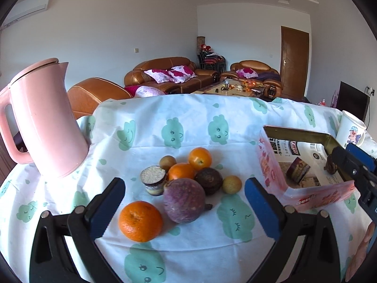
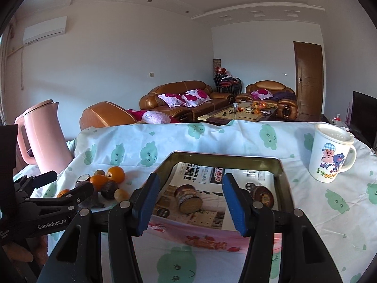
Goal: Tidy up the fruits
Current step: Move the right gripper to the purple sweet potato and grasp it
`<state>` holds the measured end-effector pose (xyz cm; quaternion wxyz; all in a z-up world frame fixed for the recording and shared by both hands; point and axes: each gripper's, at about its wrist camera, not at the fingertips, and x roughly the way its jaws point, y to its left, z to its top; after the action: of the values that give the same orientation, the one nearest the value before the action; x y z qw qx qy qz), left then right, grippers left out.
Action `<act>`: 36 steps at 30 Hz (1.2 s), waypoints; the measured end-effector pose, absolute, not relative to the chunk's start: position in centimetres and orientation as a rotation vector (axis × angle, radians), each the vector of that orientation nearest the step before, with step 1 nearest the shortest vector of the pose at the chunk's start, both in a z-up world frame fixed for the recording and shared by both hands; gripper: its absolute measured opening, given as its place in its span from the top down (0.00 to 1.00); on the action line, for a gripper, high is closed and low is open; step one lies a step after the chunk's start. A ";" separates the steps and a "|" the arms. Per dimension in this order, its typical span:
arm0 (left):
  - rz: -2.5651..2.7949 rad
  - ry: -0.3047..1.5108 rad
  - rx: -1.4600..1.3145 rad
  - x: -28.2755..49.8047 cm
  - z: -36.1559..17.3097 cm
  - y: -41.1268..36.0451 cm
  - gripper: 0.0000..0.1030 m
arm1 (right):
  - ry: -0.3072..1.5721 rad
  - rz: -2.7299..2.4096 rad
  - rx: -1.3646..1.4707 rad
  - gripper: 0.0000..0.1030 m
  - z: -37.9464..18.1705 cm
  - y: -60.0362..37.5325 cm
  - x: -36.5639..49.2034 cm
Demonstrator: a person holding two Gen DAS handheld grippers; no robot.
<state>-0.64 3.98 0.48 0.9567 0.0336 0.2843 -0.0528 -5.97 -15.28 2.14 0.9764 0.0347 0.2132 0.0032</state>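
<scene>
A pile of fruit lies on the cloud-print cloth: a big orange [image 1: 140,221], a large purple fruit [image 1: 184,197], two more oranges [image 1: 200,158], a dark round fruit [image 1: 208,180], two small yellow-brown fruits [image 1: 232,184] and a cut purple piece [image 1: 153,180]. My left gripper [image 1: 184,210] is open, its fingers either side of the purple fruit and the big orange, just short of them. A pink tin box [image 2: 284,181] lined with paper holds two cut purple pieces [image 2: 188,200]. My right gripper [image 2: 188,204] is open and empty at the box's front edge. The pile also shows in the right wrist view [image 2: 109,184].
A pink kettle [image 1: 44,120] stands at the table's left. A white cartoon mug [image 2: 331,152] stands right of the box. The right gripper [image 1: 353,172] shows over the box's right side in the left wrist view. Sofas and a coffee table stand behind.
</scene>
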 end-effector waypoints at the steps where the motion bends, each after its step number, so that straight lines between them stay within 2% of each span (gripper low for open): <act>1: -0.096 0.578 0.069 -0.6 0.5 4.5 0.00 | 0.436 0.020 0.065 0.45 2.1 -14.7 -5.9; 16: 0.130 0.634 -0.075 1.2 0.5 15.5 0.00 | 0.592 0.248 0.003 0.45 0.4 -5.3 -3.0; 32: 0.157 0.663 -0.086 1.4 0.6 16.6 0.00 | 0.831 0.327 0.166 0.45 -2.9 -0.9 3.8; 36: 0.151 0.665 -0.070 1.4 0.6 16.4 0.00 | 0.854 0.365 0.237 0.50 -3.4 -1.4 4.8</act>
<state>1.42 16.36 0.55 0.9419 -0.0342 0.3259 0.0738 4.81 -1.38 -3.41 0.8873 0.1139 0.4110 0.1755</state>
